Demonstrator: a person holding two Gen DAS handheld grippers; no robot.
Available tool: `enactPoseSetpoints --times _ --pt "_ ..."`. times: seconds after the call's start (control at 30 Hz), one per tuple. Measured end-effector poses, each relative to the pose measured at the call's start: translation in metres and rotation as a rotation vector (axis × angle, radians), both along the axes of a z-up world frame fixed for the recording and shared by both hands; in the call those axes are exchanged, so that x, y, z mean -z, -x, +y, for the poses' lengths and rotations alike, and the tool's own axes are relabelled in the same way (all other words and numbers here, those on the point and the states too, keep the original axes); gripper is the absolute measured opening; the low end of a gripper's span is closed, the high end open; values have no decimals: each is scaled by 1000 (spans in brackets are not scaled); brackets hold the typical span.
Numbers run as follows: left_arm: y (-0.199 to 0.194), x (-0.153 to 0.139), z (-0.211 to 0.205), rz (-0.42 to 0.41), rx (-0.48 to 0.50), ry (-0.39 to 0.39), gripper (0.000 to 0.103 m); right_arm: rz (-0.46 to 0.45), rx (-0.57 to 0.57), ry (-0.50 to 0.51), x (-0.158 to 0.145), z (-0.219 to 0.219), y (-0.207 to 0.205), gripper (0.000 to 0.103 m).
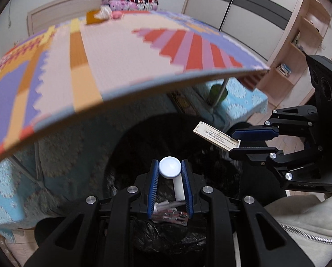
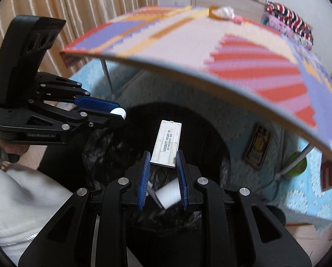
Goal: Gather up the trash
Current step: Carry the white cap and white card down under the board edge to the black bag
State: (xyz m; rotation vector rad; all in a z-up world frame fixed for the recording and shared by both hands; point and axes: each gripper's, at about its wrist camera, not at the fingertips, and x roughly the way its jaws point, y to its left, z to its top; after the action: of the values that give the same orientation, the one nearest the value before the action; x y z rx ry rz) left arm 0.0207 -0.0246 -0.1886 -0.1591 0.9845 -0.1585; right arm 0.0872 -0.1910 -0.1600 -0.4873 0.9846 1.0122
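My left gripper (image 1: 170,166) is shut on a round white cap (image 1: 169,167), held over the black-bagged trash bin (image 1: 143,146). It also shows in the right wrist view (image 2: 119,115), with the cap (image 2: 119,113) at its tips. My right gripper (image 2: 162,158) is shut on a flat white plastic strip with a printed label (image 2: 167,143), also above the bin (image 2: 199,129). In the left wrist view the right gripper (image 1: 238,141) holds the strip (image 1: 214,136) from the right. Inside the bin lie a white tube (image 2: 169,194) and wrappers (image 1: 170,214).
A low table with a colourful patterned mat (image 1: 121,53) overhangs the bin just beyond it. A light blue rug (image 1: 1,198) covers the floor. A wardrobe and wooden shelves (image 1: 299,51) stand at the right, curtains (image 2: 54,4) at the left. My pale jacket (image 1: 304,220) is close by.
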Motion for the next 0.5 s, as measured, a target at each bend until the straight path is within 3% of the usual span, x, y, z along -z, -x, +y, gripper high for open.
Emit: enactPoseSetpoints --times 0.3,0.5 --pt "-3 41 -7 108 23 22 20 90 16 100 46 0 -2 24" --pt "-7 54 -9 145 27 38 21 129 32 119 60 1 -7 24"
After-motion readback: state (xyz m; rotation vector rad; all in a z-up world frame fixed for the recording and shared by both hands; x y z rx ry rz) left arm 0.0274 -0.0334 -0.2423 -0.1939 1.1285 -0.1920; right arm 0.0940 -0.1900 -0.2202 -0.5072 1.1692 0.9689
